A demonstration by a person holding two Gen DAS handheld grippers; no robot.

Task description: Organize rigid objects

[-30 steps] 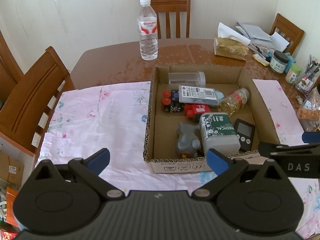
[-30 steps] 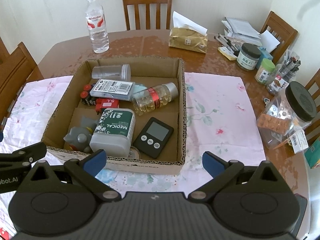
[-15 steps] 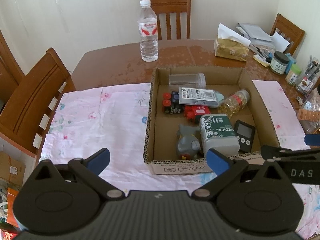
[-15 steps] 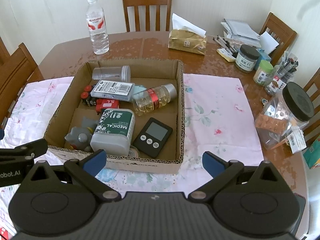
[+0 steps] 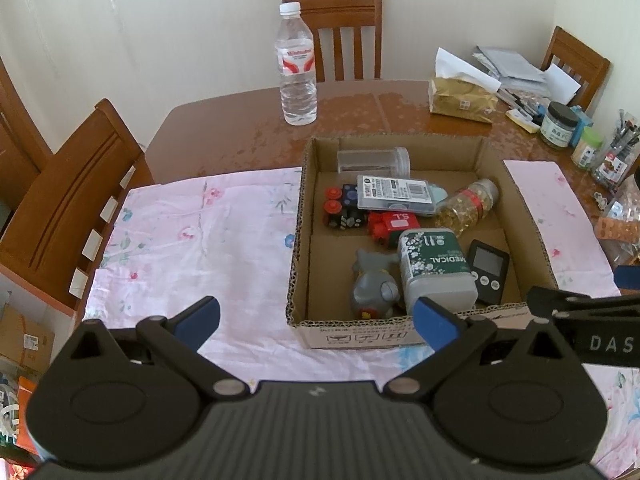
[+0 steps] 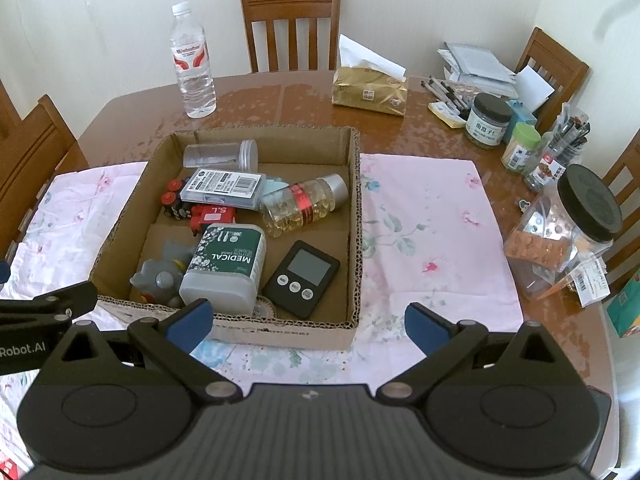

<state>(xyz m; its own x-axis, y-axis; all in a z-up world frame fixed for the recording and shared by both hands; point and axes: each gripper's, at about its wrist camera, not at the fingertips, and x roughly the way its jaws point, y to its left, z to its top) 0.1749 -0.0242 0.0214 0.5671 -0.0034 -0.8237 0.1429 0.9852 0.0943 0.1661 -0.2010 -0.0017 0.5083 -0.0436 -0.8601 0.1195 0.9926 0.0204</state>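
Observation:
A cardboard box (image 5: 516, 184) (image 6: 356, 216) sits on a pink floral cloth (image 5: 192, 240). In it lie a clear jar (image 6: 220, 155), a flat grey case (image 6: 222, 188), red and black toy cars (image 6: 188, 210), an amber capsule bottle (image 6: 302, 208), a green MEDICAL swab box (image 6: 226, 264), a grey toy figure (image 6: 160, 276) and a black timer (image 6: 304, 278). My left gripper (image 5: 316, 322) is open and empty in front of the box's near left corner. My right gripper (image 6: 306, 322) is open and empty before the box's near wall.
A water bottle (image 6: 192, 64) stands on the brown table behind the box. A tissue pack (image 6: 370, 90), jars (image 6: 488, 120), pens and a big black-lidded jar (image 6: 568, 232) crowd the right side. Wooden chairs (image 5: 72, 204) surround the table.
Both grippers have drawn back and risen slightly, so the box looks a little farther away. Nothing in the box has moved.

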